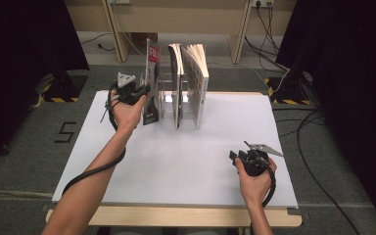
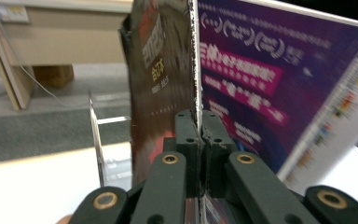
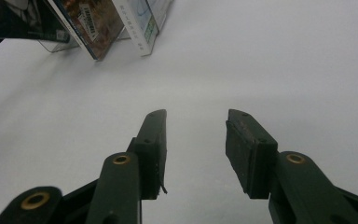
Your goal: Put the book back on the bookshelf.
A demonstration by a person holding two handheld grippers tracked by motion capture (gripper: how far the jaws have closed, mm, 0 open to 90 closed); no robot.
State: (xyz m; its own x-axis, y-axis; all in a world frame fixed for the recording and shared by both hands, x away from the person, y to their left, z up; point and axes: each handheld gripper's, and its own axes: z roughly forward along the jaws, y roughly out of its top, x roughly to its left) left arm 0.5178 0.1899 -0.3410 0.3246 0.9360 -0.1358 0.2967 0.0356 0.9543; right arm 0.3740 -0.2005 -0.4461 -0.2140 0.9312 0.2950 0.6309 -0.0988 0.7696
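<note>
My left gripper (image 1: 144,91) is shut on the lower edge of a thin magazine (image 1: 152,81) and holds it upright at the left side of a clear book stand (image 1: 165,98). In the left gripper view the jaws (image 2: 200,122) pinch the magazine's edge (image 2: 195,70); a dark red cover lies to one side and a purple page (image 2: 261,79) to the other. Two books (image 1: 176,83) (image 1: 198,81) stand upright in the stand. My right gripper (image 1: 239,156) rests low over the white table at the front right, open, with nothing between its fingers (image 3: 196,130).
The white table top (image 1: 191,161) spreads between the stand and the front edge. Behind the table are a wooden bench's legs (image 1: 115,34) and cables on the floor. In the right gripper view the books (image 3: 88,21) lean at the upper left.
</note>
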